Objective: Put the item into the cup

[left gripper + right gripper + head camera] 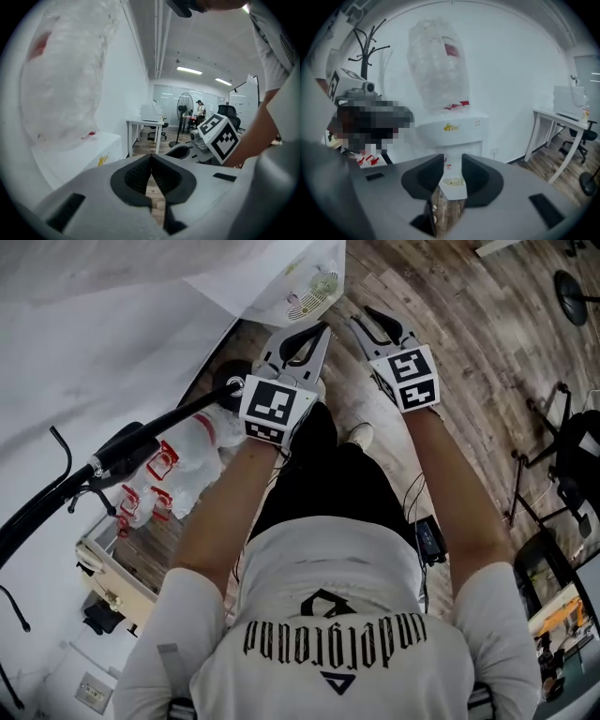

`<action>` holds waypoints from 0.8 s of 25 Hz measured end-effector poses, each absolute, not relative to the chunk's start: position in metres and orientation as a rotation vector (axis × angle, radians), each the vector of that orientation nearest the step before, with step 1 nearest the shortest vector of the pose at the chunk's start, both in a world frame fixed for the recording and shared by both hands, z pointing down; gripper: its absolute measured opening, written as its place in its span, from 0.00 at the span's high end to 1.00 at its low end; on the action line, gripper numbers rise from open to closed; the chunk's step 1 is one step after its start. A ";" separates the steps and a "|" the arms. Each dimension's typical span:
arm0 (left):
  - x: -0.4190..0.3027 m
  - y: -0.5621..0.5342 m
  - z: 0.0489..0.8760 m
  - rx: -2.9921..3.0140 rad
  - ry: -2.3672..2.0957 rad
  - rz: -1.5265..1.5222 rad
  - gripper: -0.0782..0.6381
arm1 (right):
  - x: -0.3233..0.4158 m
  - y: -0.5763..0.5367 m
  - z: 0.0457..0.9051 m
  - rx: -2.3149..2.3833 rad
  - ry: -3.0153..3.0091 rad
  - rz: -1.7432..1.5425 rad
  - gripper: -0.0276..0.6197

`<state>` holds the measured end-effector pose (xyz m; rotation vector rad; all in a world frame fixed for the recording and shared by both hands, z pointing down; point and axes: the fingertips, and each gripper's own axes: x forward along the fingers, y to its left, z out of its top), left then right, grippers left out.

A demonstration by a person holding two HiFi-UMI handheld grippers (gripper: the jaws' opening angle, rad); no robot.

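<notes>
Left gripper view — left claw [151, 158], ribbed black pads [136, 178] meeting tip-to-tip.

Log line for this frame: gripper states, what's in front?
left gripper: fingers together, empty | right gripper: fingers apart, empty | ahead: water dispenser, wrapped bottle on top | task things: none in view
</notes>
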<state>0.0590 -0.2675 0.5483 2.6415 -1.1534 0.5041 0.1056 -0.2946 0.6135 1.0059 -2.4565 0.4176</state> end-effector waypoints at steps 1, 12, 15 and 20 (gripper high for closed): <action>0.063 -0.260 0.536 2.655 -1.149 0.491 0.88 | 0.110 -0.284 0.600 1.008 -2.469 0.398 0.77; 0.097 -0.165 0.404 2.813 -1.169 0.317 0.88 | 0.146 -0.178 0.434 1.107 -2.627 0.190 0.90; 0.100 -0.140 0.376 2.839 -1.194 0.267 0.88 | 0.153 -0.149 0.396 1.154 -2.665 0.132 0.93; 0.102 -0.106 0.333 2.854 -1.223 0.183 0.88 | 0.167 -0.107 0.347 1.198 -2.719 0.116 0.95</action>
